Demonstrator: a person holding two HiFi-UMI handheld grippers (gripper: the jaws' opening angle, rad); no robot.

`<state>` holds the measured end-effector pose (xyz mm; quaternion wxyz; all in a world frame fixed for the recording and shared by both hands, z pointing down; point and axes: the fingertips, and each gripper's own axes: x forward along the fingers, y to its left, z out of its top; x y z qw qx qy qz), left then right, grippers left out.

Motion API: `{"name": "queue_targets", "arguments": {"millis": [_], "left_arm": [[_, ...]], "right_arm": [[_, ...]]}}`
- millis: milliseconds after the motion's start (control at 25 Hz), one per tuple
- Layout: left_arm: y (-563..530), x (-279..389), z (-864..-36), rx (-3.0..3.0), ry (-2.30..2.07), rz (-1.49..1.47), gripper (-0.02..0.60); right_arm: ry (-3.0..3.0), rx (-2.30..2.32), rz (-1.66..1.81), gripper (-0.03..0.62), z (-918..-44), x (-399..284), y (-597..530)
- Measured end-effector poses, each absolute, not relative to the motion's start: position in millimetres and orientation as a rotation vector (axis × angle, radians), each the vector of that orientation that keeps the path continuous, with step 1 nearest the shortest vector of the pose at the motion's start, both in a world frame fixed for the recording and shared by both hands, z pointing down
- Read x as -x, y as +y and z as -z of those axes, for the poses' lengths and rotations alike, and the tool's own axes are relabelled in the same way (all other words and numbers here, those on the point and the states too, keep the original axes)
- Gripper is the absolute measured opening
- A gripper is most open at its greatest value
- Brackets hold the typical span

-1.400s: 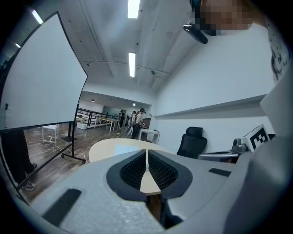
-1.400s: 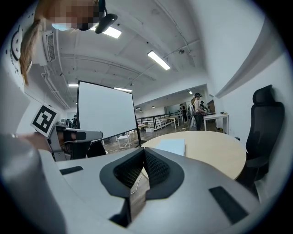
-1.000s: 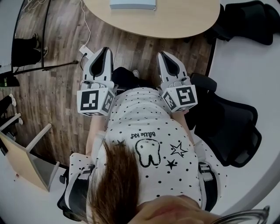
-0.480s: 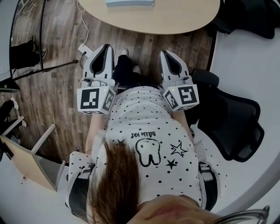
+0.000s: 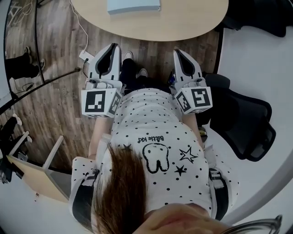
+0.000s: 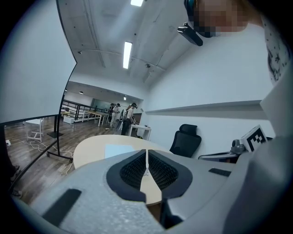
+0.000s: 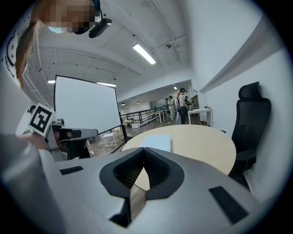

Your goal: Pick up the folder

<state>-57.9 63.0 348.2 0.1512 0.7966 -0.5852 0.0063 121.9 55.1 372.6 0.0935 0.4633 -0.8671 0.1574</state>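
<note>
A light blue folder (image 5: 133, 5) lies flat on the round beige table (image 5: 183, 23) at the top of the head view. Both grippers are held in front of the person's body, short of the table's near edge and over the wooden floor. My left gripper (image 5: 113, 45) is shut with nothing between its jaws, and so is my right gripper (image 5: 176, 51). The left gripper view has the folder (image 6: 120, 150) beyond the shut left gripper (image 6: 146, 155). In the right gripper view the folder (image 7: 157, 142) lies ahead of the shut right gripper (image 7: 143, 153).
A black office chair (image 5: 247, 123) stands close at the right, beside a white wall. A white cable (image 5: 82, 32) and a black stand leg (image 5: 41, 87) cross the floor at the left. A wooden panel (image 5: 32, 176) sits at the lower left. People (image 6: 123, 114) stand far back.
Both grippers have moved forward toward the table, and the table edge and folder have come nearer in the head view. Both stay shut.
</note>
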Motion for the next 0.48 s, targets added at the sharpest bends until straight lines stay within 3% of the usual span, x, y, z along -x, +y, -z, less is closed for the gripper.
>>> {"name": "queue_targets", "arguments": {"millis": [480], "left_arm": [[-18.7, 117.0, -350.7, -2.401, -1.542, -0.024, 0.026]], "right_arm": [[-2.5, -1.521, -0.491, 0.006, -367.7, -72.1, -18.0]]}}
